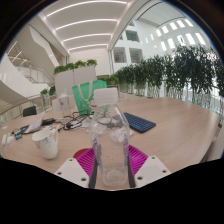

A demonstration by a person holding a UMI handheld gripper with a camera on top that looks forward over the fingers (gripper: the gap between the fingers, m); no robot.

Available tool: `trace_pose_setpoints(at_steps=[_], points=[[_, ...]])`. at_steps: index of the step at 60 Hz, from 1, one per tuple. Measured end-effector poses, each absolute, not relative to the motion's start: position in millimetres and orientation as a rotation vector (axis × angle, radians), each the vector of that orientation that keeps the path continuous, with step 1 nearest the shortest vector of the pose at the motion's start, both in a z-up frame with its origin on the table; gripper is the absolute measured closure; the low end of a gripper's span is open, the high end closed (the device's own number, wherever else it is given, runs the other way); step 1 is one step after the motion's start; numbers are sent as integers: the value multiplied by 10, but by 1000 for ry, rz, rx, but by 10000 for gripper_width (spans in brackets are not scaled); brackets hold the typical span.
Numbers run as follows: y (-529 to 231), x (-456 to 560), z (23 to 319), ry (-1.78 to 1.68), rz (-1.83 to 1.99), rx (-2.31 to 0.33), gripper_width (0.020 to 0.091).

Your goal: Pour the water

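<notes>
Clear plastic bottle sits upright between the tongs, both pink pads pressed on its sides, held over the wooden counter. White cup stands near, off to the left; a laptop lies beyond.

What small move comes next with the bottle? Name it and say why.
Probably carry the clear bottle leftward toward the white cup before tilting it. The gripper seems shut on the bottle, which stands upright between the pink pads, while the cup sits off to the fingers' left on the wooden table, not yet under the bottle's mouth.
</notes>
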State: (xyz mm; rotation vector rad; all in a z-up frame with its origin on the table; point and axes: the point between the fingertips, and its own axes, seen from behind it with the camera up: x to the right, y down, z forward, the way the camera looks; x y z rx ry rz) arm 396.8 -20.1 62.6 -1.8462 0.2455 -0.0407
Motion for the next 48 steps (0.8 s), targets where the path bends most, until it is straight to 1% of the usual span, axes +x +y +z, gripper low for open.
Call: trace_pose_setpoints(at_steps=[3,4,7,9,10,11,12,15,19,23,26,27,28,29,30,31,33,34,35,39,40,41,47,48], points=[[-202,3953,627,260,-34,-1849,656],[-202,3952,622,266,-32,-1856,675],[-126,3953,607,301,-9,-1882,680],[-124,3949,601,335,17,-1915,703],[-109,3883,602,351,14,-1920,689],[-103,3892,632,364,14,-1925,693],[-98,3906,677,370,7,-1926,714],[-84,3962,852,347,-62,-1938,715],[-30,3996,1169,220,-204,-1966,717],[45,3972,1594,21,-421,-1963,715],[167,3892,1801,-169,-623,-1957,715],[157,3915,1911,-242,-677,-1949,715],[222,3854,1945,-312,-751,-1936,716],[378,3737,1850,-377,-812,-1918,716],[443,3671,1849,-455,-876,-1907,717],[415,3652,1961,-549,-946,-1900,717],[513,3537,1953,-722,-1076,-1859,717],[523,3552,2005,-815,-1125,-1836,717],[634,3449,1882,-873,-1170,-1800,717],[790,3241,1777,-1125,-1335,-1698,720],[741,3224,1893,-1205,-1378,-1681,715],[877,3300,1912,-1291,-1375,-1664,717],[1000,3162,1861,-1589,-1586,-1468,717],[967,3157,1934,-1644,-1613,-1440,717]])
